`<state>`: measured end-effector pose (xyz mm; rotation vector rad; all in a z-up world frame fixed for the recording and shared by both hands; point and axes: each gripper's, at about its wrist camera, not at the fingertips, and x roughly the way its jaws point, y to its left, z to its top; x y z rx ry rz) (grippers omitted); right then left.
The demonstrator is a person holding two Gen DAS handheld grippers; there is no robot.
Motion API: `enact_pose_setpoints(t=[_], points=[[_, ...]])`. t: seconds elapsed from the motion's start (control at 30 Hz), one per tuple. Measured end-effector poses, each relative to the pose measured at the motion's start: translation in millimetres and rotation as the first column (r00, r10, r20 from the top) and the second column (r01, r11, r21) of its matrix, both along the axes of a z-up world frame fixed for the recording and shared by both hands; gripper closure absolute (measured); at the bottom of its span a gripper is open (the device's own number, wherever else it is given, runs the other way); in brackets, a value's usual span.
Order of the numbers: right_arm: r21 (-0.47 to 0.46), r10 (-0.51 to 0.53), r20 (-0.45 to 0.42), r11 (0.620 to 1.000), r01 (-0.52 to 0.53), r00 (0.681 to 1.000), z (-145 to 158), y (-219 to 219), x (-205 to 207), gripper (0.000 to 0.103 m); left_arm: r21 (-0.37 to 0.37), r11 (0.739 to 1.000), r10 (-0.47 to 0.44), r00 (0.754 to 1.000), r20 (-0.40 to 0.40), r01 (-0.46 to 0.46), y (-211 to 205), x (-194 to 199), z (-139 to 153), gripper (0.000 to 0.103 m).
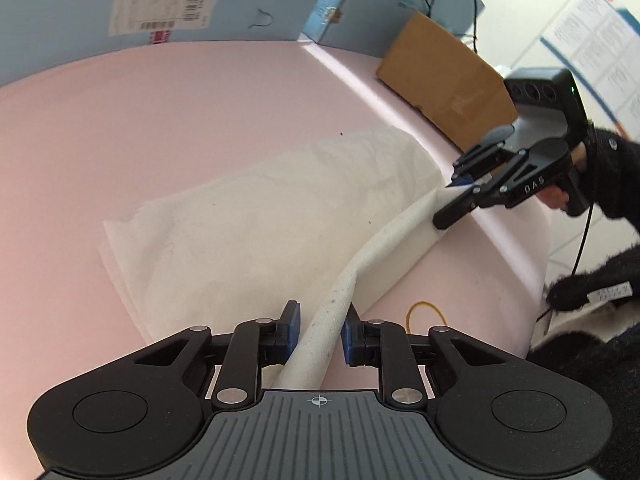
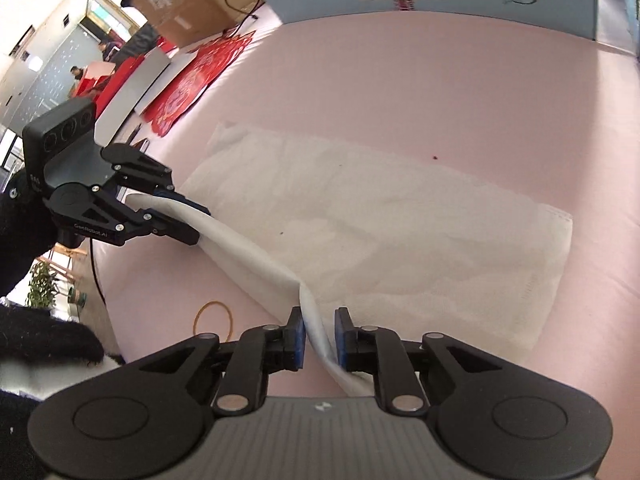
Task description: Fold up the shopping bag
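A white fabric shopping bag (image 1: 248, 224) lies flat on the pink table (image 1: 160, 120); it also shows in the right wrist view (image 2: 400, 232). Its near edge is lifted and stretched between both grippers as a rolled fold. My left gripper (image 1: 319, 330) has its jaws around one end of that edge, with a small gap at the pads. My right gripper (image 2: 320, 334) has its jaws around the other end, the fabric running between the blue pads. The right gripper also shows in the left wrist view (image 1: 460, 196), and the left gripper in the right wrist view (image 2: 188, 220).
A yellow rubber band (image 1: 426, 316) lies on the table near the front edge. A brown cardboard box (image 1: 444, 80) stands at the back right and a blue box wall (image 1: 160, 4) along the back. Red paper items (image 2: 192, 76) lie past the table's left side.
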<state>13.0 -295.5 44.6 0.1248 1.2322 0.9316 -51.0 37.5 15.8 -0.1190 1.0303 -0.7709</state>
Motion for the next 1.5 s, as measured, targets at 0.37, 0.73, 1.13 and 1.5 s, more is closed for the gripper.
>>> enact_pose_setpoints(t=[0.37, 0.73, 1.13, 1.5], points=[[-0.157, -0.031, 0.142, 0.986, 0.053, 0.989, 8, 13, -11, 0.066, 0.061, 0.970, 0.232, 0.972, 0.039, -0.234, 43, -37, 8, 0.046], [-0.205, 0.006, 0.188, 0.978, 0.034, 0.982, 7, 20, -16, 0.068, 0.189, 0.961, 0.074, 0.844, 0.532, -0.203, -41, -65, 55, 0.028], [-0.217, -0.124, 0.250, 0.959, 0.180, 0.960, 6, -10, -27, 0.042, 0.285, 0.933, 0.094, 0.910, 0.404, -0.222, -91, -50, -20, 0.051], [-0.294, -0.318, 0.490, 0.816, 0.497, 0.812, 20, -33, -61, 0.033, 0.292, 0.923, 0.123, 0.911, 0.394, -0.251, -91, -46, -20, 0.040]])
